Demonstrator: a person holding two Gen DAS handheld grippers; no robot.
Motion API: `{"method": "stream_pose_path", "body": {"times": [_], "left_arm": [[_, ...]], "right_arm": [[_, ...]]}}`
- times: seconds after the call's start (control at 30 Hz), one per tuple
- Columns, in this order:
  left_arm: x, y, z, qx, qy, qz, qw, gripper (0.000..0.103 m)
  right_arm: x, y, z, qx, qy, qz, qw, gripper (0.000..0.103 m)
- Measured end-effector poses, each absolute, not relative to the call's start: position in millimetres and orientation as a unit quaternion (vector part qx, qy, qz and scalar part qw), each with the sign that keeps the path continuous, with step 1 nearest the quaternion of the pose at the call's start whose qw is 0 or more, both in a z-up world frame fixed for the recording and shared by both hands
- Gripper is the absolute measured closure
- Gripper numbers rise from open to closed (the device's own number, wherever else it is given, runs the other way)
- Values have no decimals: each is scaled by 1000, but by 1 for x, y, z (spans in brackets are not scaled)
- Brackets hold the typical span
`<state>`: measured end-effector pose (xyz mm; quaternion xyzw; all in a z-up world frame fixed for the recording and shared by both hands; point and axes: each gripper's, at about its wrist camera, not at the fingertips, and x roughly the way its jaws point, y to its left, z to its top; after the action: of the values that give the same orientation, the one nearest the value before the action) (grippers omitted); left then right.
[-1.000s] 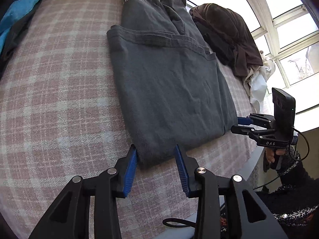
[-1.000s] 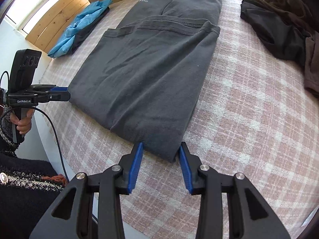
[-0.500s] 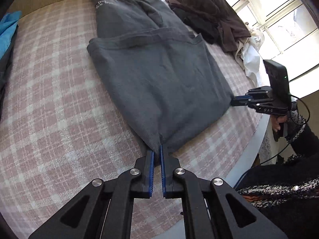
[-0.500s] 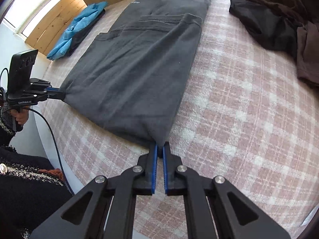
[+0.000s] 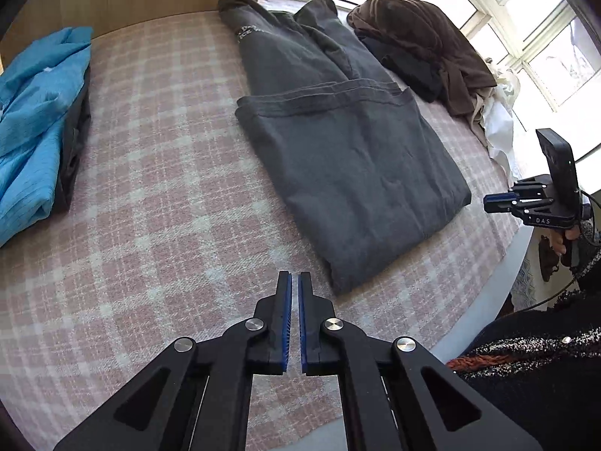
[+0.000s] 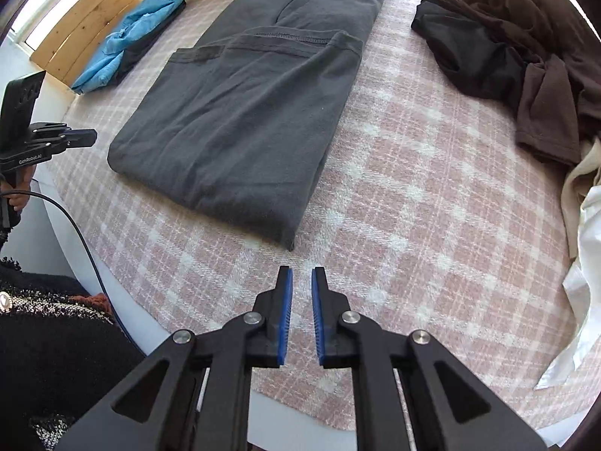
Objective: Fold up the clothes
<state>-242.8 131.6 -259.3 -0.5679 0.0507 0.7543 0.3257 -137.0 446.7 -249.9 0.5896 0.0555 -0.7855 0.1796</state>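
- The dark grey garment (image 5: 349, 150) lies flat on the pink-and-white checked blanket (image 5: 150, 188) that covers the surface, roughly in the middle, running lengthwise away from the person.
- Its near part is folded into a thick rectangle of doubled cloth; a stitched hem crosses it about halfway up, and beyond that hem two narrower parts stretch on towards the wooden wall.
- Small pale lettering shows on the far left part of the garment (image 6: 240, 105); the words are too small to read surely.
- The cloth is matt, with a few soft creases near the front edge, and its near corners sit loose on the blanket.
- The left claw (image 5: 295, 282) hovers over bare blanket just beside the garment's near left corner; its blue pads are nearly together, with only a thin slit between, and grip nothing.
- The right claw (image 6: 301, 276) hangs just short of the near right corner, its pads slightly apart and holding nothing.
- A blue garment (image 5: 33, 120) lies folded at the left, well apart from the grey one.
- A brown and black heap of clothes (image 6: 526, 49) lies at the right, with white cloth (image 6: 586, 263) at its near end.
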Motion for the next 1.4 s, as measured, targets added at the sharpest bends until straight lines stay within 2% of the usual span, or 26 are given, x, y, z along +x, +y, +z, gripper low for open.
{"method": "stream_pose_path", "body": {"times": [0.07,0.1,0.27,0.4,0.5,0.57,0.63,0.73,0.9,1.03,1.3,1.4], "left_arm": [[-230,162,-255,-548,95,744,370,91],[-224,179,-255,-537,124,737,391,90],[-208,238,-272,-503,267,689,449,80],[-214,255,-287,-500,323,660,458,80],[-223,256,-285,-508,317,648,471,80],[-230,253,-284,-517,303,642,479,87],[-239,249,-283,-532,279,637,483,91],[-249,246,-281,-547,250,634,487,95],[-265,234,-251,-541,201,659,483,96],[-296,220,-211,-523,150,694,471,97],[-414,235,-143,-444,152,771,430,98],[-465,246,-145,-437,150,784,414,98]], "right_arm": [[-135,433,-249,569,82,-793,204,71],[-135,424,-251,561,99,-791,221,61],[-137,380,-280,530,206,-769,292,60],[-142,353,-323,528,297,-739,294,60],[-147,349,-349,526,325,-731,289,60],[-155,351,-357,536,301,-730,298,60],[-162,353,-363,547,277,-729,303,73],[-172,354,-367,553,249,-730,315,87],[-186,359,-352,546,198,-743,331,91],[-207,351,-322,512,189,-769,334,91],[-365,363,-230,449,196,-824,283,92],[-429,375,-211,451,173,-836,260,93]]}}
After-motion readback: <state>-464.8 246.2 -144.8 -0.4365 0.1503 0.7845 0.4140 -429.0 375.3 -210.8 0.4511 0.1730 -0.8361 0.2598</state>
